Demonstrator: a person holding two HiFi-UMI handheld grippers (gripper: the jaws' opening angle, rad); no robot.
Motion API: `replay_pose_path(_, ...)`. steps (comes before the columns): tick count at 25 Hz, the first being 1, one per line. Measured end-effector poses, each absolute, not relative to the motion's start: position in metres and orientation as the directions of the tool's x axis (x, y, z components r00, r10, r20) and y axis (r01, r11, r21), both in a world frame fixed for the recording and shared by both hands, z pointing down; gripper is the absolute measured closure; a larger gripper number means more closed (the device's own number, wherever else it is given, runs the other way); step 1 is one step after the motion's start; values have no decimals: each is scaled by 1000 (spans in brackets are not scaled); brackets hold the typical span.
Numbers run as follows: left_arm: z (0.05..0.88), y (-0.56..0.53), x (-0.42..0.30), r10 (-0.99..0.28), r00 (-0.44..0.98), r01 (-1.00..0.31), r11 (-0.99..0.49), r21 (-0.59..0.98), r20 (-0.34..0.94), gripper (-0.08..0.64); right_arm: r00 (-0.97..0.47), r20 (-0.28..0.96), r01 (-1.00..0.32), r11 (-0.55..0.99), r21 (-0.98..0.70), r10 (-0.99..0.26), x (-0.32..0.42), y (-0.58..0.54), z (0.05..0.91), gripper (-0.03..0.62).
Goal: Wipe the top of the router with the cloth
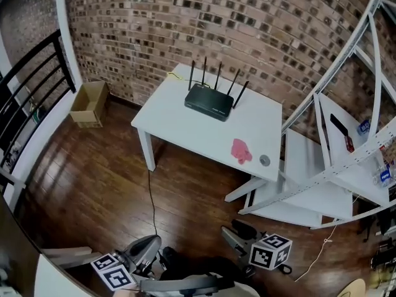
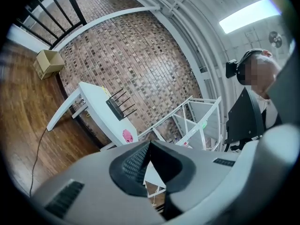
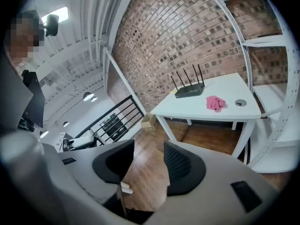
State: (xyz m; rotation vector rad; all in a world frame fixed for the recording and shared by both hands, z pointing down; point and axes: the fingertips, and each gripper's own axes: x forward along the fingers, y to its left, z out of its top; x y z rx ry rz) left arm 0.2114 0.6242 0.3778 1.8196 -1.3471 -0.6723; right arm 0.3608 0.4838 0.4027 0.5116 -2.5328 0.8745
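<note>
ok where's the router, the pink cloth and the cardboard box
router (image 1: 209,101): head view, middle of its flat black top
pink cloth (image 1: 241,151): head view, centre of the crumpled fabric
cardboard box (image 1: 86,119): head view, its near side wall

Nothing legible anywhere here: the blue labels (image 1: 384,176) on the shelf (image 1: 346,184) are too small to read, and any print on the router (image 1: 209,102) is too distant
</note>
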Motion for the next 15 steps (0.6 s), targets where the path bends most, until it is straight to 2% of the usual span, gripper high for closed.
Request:
replay_pose_path(7,387,586,189,-955,293,-570,-135,811,47,528,-807,507,-539,730,-421,-304,353,405,415,354)
replay_pose_path(13,401,509,168,-960,258,-587,-69,807,106,528,-740,559,-617,710,-341,-374,351,293,457,349)
replay_pose_path(15,404,469,163,-959,254,-594,-52,803,125,528,-704,583,-651,697,-300,-406,354,243,473,316)
